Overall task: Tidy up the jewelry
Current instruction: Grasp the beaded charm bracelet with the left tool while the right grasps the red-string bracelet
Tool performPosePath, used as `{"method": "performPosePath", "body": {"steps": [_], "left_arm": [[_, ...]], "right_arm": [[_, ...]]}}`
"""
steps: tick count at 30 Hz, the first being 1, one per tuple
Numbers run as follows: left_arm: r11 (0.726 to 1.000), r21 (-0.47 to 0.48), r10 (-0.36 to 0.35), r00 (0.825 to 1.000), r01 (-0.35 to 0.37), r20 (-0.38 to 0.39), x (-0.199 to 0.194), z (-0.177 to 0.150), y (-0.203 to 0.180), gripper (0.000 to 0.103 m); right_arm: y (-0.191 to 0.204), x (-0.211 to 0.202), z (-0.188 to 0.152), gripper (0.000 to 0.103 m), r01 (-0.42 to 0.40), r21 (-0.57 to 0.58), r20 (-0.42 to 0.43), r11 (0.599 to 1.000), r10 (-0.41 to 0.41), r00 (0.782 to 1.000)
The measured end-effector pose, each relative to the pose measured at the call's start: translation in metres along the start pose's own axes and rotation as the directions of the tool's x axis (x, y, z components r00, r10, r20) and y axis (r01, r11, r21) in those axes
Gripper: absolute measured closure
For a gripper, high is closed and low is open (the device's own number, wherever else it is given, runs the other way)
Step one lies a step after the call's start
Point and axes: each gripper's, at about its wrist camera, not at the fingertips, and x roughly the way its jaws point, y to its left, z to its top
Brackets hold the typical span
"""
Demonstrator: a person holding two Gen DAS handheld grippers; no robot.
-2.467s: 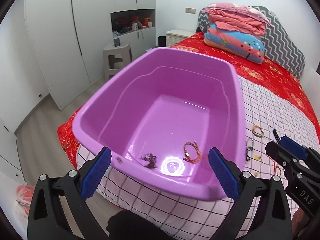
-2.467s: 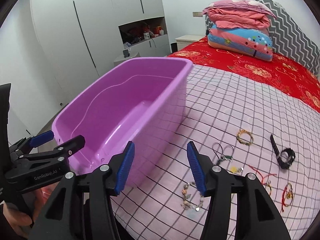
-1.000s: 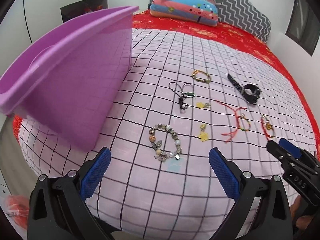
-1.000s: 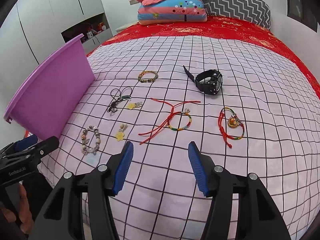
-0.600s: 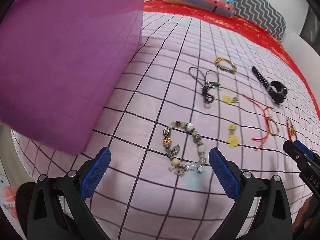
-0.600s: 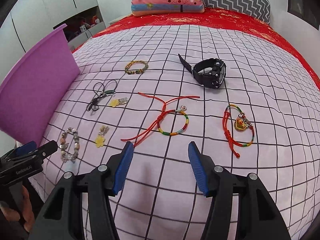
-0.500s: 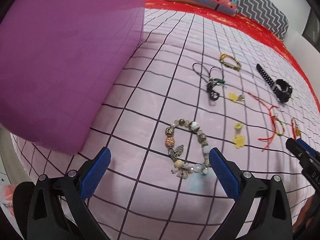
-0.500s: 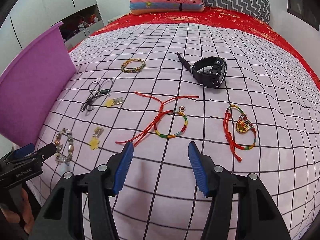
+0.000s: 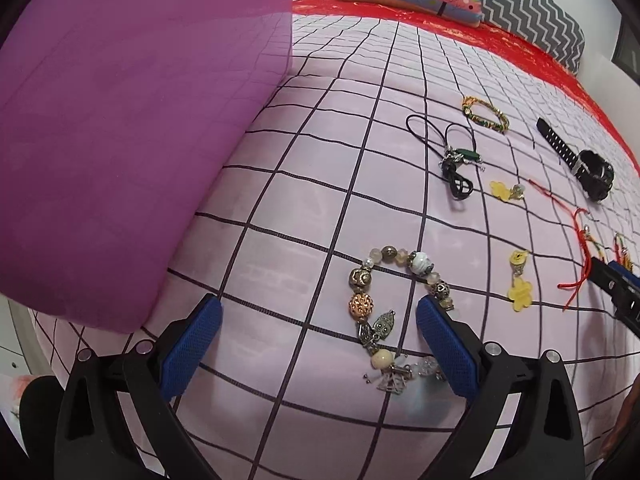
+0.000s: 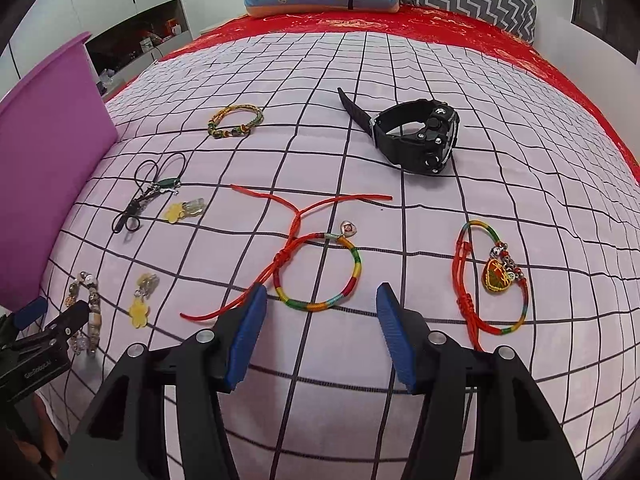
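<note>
Setting: pink bedspread with a black grid [image 10: 400, 60] covers the bed, jewelry scattered all over it, purple plastic tub [image 9: 120, 120] sitting at the left edge.
Left gripper [image 9: 316, 332]: blue-padded jaws spread wide, nothing in them, low over the chunky beaded charm bracelet with metal owl charms [image 9: 394, 308]. The bracelet lies flat between the fingers, closer to the right-hand one; can't tell if that pad actually touches the beads.
Right gripper [image 10: 320, 332]: also wide open and empty, hovering just short of the rainbow-thread bracelet with long red cord tails [image 10: 320, 264]. One red tail runs right past the left-hand finger.
Off to the right: red cord bracelet with a gold heart pendant [image 10: 492, 280], lying flat beside the right-hand finger.
Further back: black chunky digital wristwatch [image 10: 416, 136] on its side, strap trailing left; green-and-yellow braided bracelet [image 10: 236, 121] well apart from it.
Near the tub: black cord loops with a small green charm [image 10: 150, 192], and a yellow flower charm [image 10: 182, 210] just beside them.
Down front: second yellow flower charm [image 10: 141, 304] between the beaded bracelet and the red cord tails.
</note>
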Motion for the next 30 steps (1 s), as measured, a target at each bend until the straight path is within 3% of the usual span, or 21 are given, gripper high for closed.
{"method": "performPosePath", "body": {"steps": [17,19,23,25,27,28,30], "left_arm": [[1.0,0.008,0.019,0.999,-0.02,0.04,0.005,0.002,-0.006,0.007],[1.0,0.007,0.019,0.999,-0.019,0.044,0.004,0.001,-0.007,0.009],[1.0,0.016,0.016,0.999,-0.016,0.043,0.001,0.0,-0.01,0.021],[1.0,0.01,0.015,0.999,-0.016,0.032,-0.001,0.001,-0.008,0.03],[1.0,-0.004,0.016,0.999,-0.016,0.031,-0.003,0.002,-0.004,0.046],[1.0,-0.013,0.017,0.999,-0.016,0.03,-0.004,0.002,-0.001,0.049],[1.0,-0.014,0.018,0.999,-0.018,0.031,-0.005,0.001,0.001,0.059]], "right_arm": [[0.009,0.015,0.006,0.046,0.037,-0.047,0.017,0.998,-0.037,0.999],[0.012,0.016,0.006,0.051,0.04,-0.063,0.019,0.997,-0.038,0.999],[0.019,0.016,0.005,0.067,0.035,-0.104,0.017,0.994,-0.034,0.999],[0.024,0.015,0.005,0.082,0.033,-0.118,0.016,0.992,-0.031,0.999],[0.026,0.015,0.005,0.089,0.031,-0.125,0.013,0.992,-0.03,0.999],[0.028,0.015,0.005,0.096,0.031,-0.13,0.012,0.991,-0.03,0.999],[0.03,0.015,0.004,0.097,0.037,-0.138,0.012,0.99,-0.036,0.999]]}}
